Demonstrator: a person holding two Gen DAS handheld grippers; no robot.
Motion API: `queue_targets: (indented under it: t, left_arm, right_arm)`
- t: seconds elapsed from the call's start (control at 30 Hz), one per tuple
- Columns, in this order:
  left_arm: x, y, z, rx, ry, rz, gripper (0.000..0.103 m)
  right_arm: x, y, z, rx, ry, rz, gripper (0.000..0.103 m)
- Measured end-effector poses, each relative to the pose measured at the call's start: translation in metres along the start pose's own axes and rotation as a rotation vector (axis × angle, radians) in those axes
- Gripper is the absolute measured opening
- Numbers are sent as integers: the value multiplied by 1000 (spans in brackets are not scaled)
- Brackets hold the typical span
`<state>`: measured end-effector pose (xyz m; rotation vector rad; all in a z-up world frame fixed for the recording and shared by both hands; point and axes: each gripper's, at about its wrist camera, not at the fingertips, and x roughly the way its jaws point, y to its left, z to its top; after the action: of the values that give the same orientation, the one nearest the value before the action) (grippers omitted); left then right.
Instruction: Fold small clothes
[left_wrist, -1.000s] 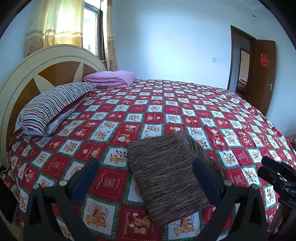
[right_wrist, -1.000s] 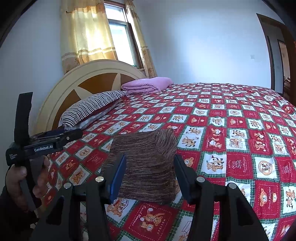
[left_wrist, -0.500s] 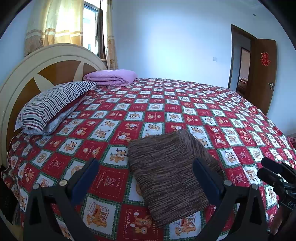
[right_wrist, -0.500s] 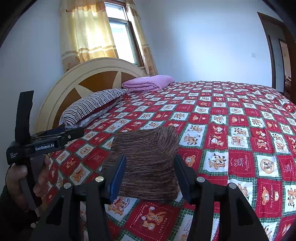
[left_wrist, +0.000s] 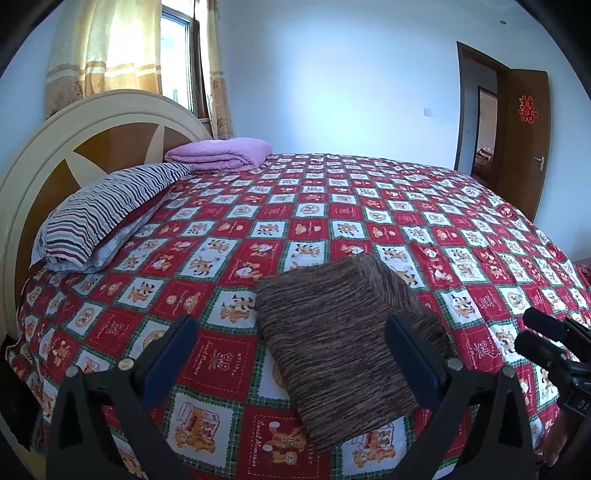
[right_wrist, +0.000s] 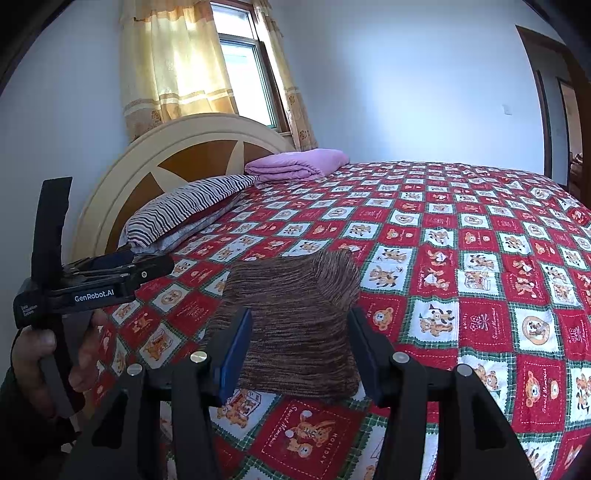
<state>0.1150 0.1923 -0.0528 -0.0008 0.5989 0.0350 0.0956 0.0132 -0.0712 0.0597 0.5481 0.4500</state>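
My left gripper (right_wrist: 110, 271), marked "GenRobot.AI", and right gripper (right_wrist: 299, 347) both gape empty near one folded brown garment (right_wrist: 295, 317).

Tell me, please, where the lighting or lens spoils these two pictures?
Left wrist view: the window is blown out, and the bedspread bulges from fisheye distortion. Right wrist view: the sunlit curtain glares, the corners go black, and the brown folded garment stays sharp.

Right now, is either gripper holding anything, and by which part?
Nothing is held. The left gripper and right gripper are open, hovering over the folded brown garment lying on the bed.
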Motion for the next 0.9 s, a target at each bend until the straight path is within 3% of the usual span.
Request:
queue_targets:
  t: [0.9]
  left_arm:
    - [1, 9, 1, -1, -18, 12, 103]
  right_arm:
    - [-4, 8, -2, -43, -21, -5, 54]
